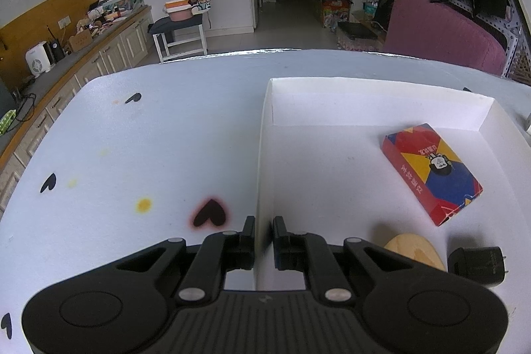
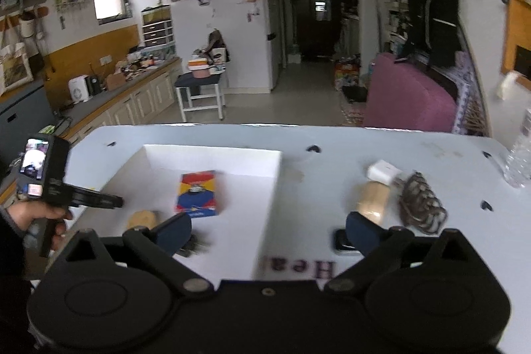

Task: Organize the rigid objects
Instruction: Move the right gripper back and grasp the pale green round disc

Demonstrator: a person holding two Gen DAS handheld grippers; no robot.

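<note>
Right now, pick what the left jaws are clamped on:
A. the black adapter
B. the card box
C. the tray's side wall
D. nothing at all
C: in the left wrist view the left gripper sits shut astride the white tray's wall, while the card box and adapter lie loose inside the tray.

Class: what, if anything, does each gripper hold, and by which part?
The left gripper clamps the shallow white cardboard box by its side wall. The right gripper holds nothing, jaws wide.

Dim daylight (fisheye edges, motion-blurred).
</note>
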